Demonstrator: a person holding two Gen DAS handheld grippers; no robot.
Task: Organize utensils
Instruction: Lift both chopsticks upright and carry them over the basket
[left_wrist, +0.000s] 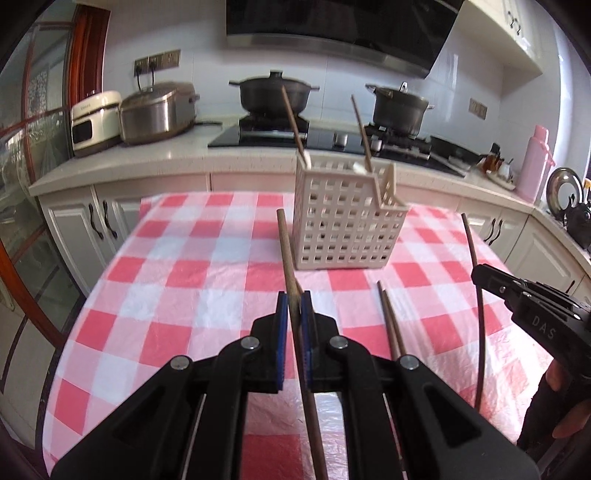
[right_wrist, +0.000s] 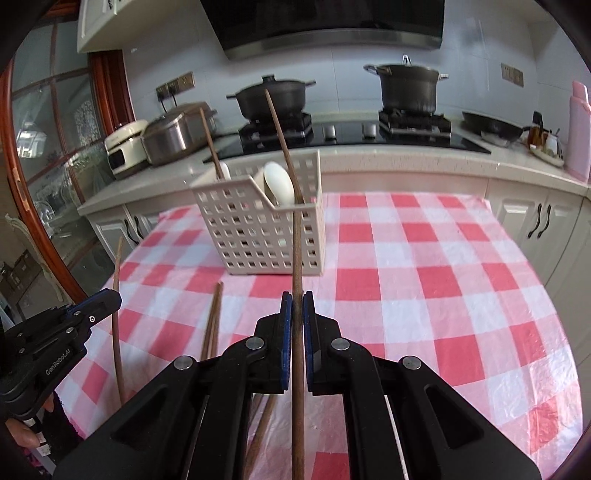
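Ahead at frame centre stands the white perforated plastic basket (right_wrist: 258, 225); both the left gripper (left_wrist: 294, 306) and the right gripper (right_wrist: 296, 306) are clamped on upright brown wooden chopsticks (right_wrist: 297, 258), the right nearer.

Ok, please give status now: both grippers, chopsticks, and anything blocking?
Left gripper shut on one chopstick. Right gripper shut on another. Two loose chopsticks on table. Basket ahead, path clear.

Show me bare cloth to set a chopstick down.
Free: the cloth right of the basket, and left of it. Crowded: the front middle, where two chopsticks lie between the tongs.
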